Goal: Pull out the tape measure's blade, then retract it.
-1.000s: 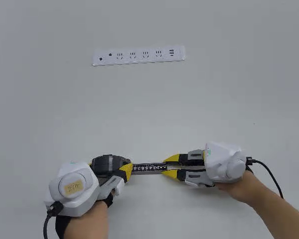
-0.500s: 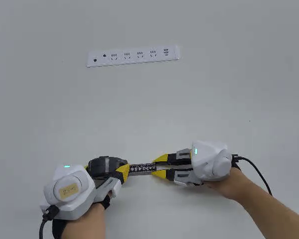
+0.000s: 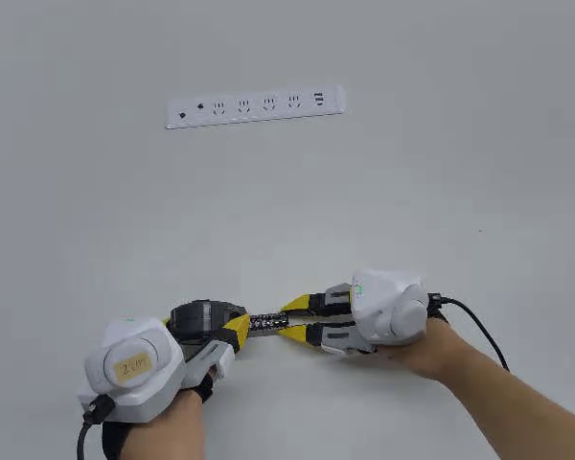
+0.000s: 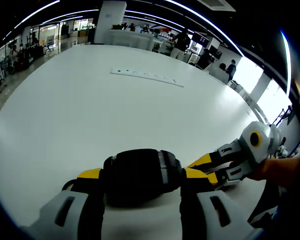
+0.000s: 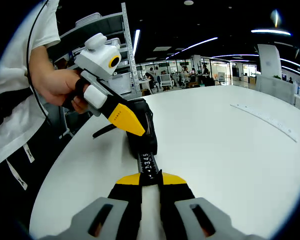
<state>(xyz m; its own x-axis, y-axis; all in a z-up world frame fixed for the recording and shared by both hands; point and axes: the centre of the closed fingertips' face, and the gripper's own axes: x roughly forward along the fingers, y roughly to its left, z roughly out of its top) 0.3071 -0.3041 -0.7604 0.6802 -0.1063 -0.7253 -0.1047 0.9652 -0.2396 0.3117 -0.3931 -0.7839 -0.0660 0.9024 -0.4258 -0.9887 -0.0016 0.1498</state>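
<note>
My L gripper (image 4: 141, 175) is clamped on the tape measure (image 3: 203, 316), which sits near-left on the table (image 3: 412, 192). R gripper (image 3: 289, 320) is just to its right, jaws pressed together on the blade (image 3: 266, 323) tip. Only a short bit of blade is out btw the two. Power strip (image 3: 256, 105) lies far off, well apart.

Legible marks — one run of digits
The tape measure's blade (image 5: 147, 164) carries black numerals – 2, 3, 4, 5 – readable in the right gripper view.
</note>
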